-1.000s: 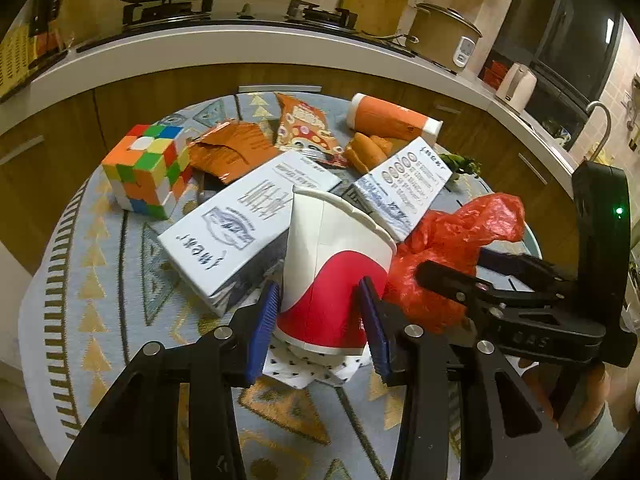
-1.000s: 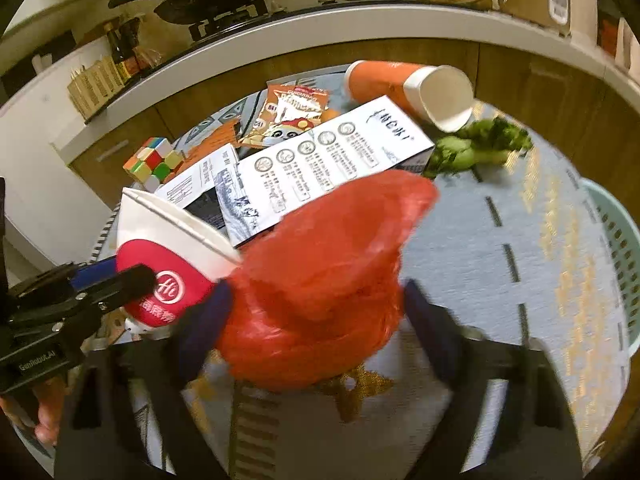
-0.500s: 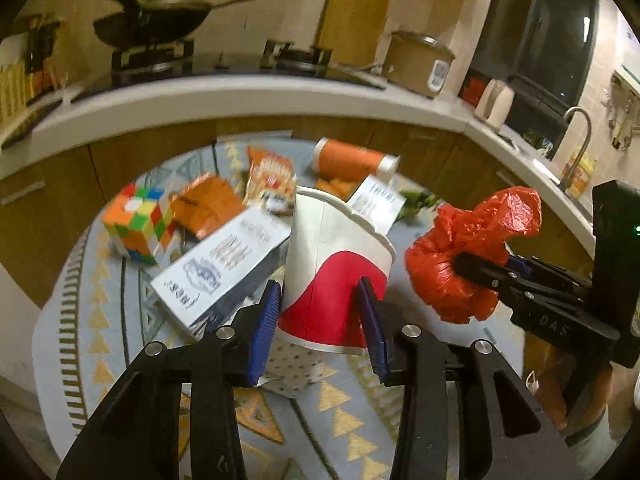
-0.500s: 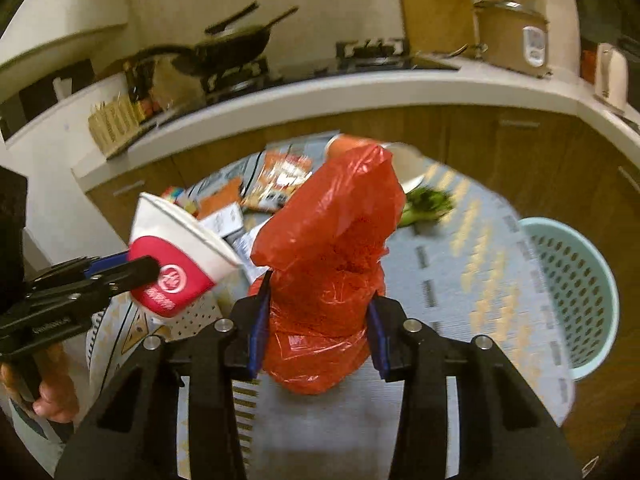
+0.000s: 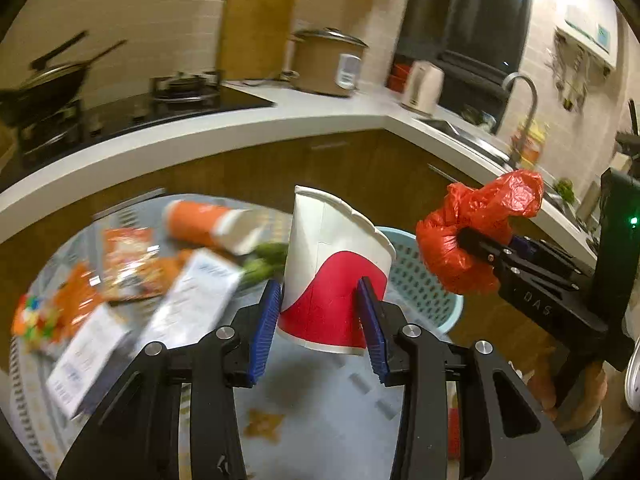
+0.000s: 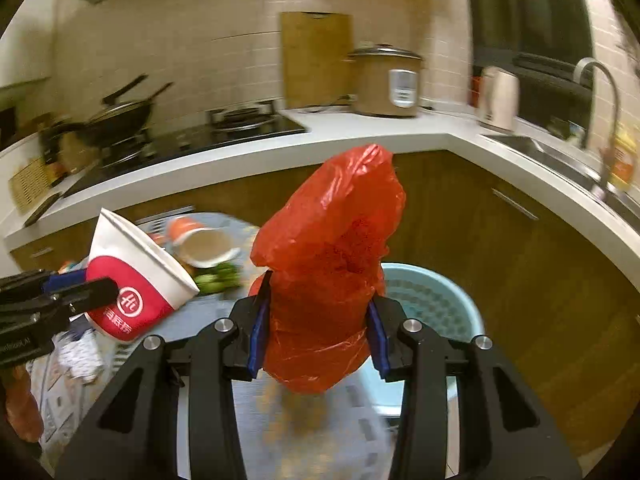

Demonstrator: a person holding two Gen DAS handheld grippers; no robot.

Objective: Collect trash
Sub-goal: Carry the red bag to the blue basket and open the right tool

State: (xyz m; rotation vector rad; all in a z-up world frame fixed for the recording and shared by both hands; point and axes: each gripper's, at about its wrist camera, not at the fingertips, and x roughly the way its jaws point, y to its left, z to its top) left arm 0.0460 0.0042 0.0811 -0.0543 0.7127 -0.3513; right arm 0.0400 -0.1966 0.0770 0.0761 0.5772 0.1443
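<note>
One red-and-white paper cup [image 5: 334, 268], one red bag [image 6: 330, 264]

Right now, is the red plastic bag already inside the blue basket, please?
No, the red plastic bag is clamped in the right hand-held gripper, above the blue basket.

A red-and-white paper cup [image 5: 334, 276] at frame centre sits between blue pads [image 5: 264, 332] on black fingers. Right of it, a crumpled red plastic bag [image 5: 476, 236]; behind, a pale turquoise perforated basket [image 5: 424, 284]. At left: an orange-and-white cup [image 5: 208, 226], green vegetable [image 5: 264, 264], and multicoloured cube [image 5: 32, 318].
</note>
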